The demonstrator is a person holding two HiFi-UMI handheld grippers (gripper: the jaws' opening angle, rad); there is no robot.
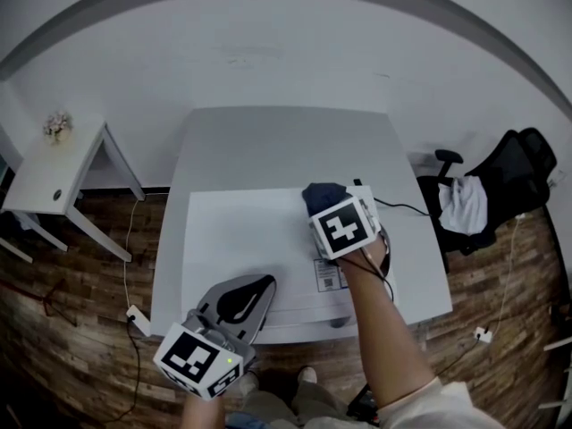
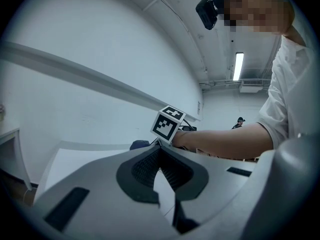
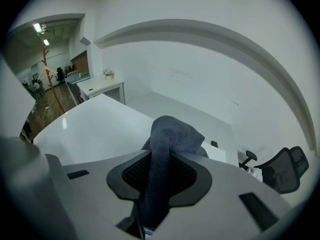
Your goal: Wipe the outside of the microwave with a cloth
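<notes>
My right gripper (image 3: pixel 163 158): jaws clamped on the dark grey-blue microfibre cloth (image 3: pixel 172 131), which rests on the top right of the white box-shaped microwave (image 1: pixel 241 239).
My left gripper (image 2: pixel 160 148): jaws together, empty, at the microwave's front-left edge.
Grey surface (image 1: pixel 268 141) beneath; black office chair (image 1: pixel 523 164) to the right.

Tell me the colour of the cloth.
The cloth is dark blue-grey, clearest in the right gripper view.

I see microwave (image 1: pixel 241 239) on table (image 1: pixel 268 141), twd its front edge; wall (image 1: pixel 286 52) behind. The cloth (image 1: pixel 323 195) lies on microwave top, rear-R area, pinched in right gripper (image 1: pixel 329 209). The left gripper (image 1: pixel 246 295) is at front-L, jaws together. Side table (image 1: pixel 45 177) is far L w/ plant (image 1: pixel 57 126) on it; office chair (image 1: pixel 518 177) far R.
</notes>
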